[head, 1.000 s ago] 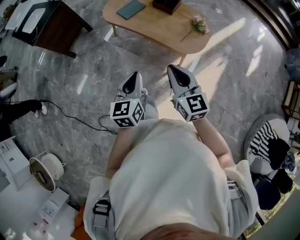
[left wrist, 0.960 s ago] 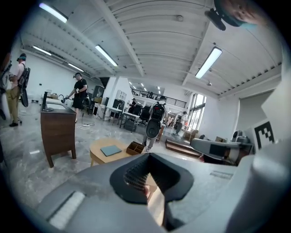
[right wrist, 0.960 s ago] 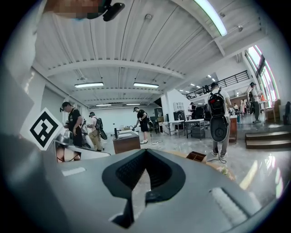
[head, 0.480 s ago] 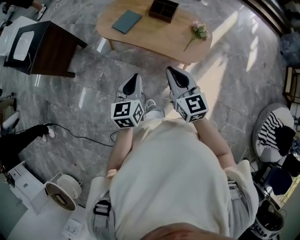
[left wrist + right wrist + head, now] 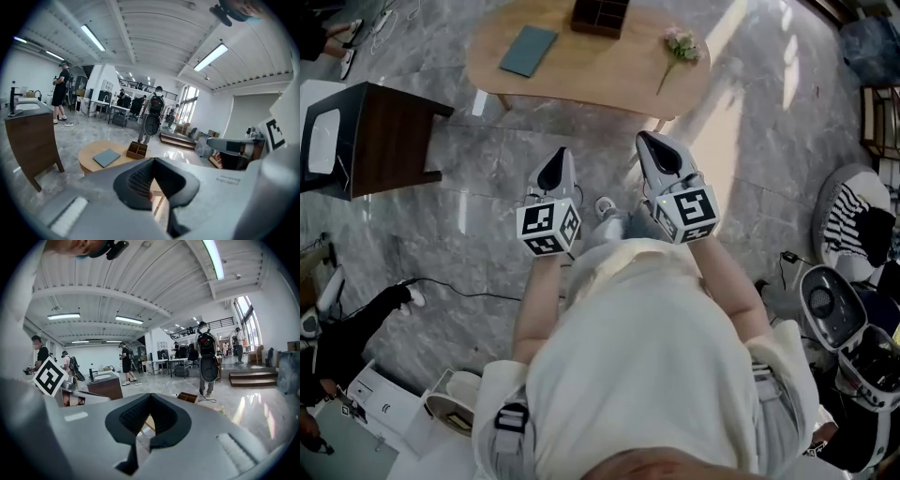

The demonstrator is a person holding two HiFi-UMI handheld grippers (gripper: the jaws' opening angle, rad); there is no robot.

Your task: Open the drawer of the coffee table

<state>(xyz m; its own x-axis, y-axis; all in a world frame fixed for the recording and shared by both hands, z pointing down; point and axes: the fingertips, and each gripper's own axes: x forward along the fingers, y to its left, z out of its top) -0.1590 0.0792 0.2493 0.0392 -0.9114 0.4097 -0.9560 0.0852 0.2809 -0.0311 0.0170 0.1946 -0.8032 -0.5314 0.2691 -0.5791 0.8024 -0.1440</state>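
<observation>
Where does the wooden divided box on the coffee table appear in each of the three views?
Head view: the wooden divided box is at the top edge, near the centre, on the coffee table.
Left gripper view: the box is a little left of centre, below the middle.
Right gripper view: the box is right of centre, partly hidden.
Shared landmark: the dark cabinet, left of the box in every view.

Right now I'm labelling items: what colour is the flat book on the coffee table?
The book is teal, clearest in head view.
</observation>
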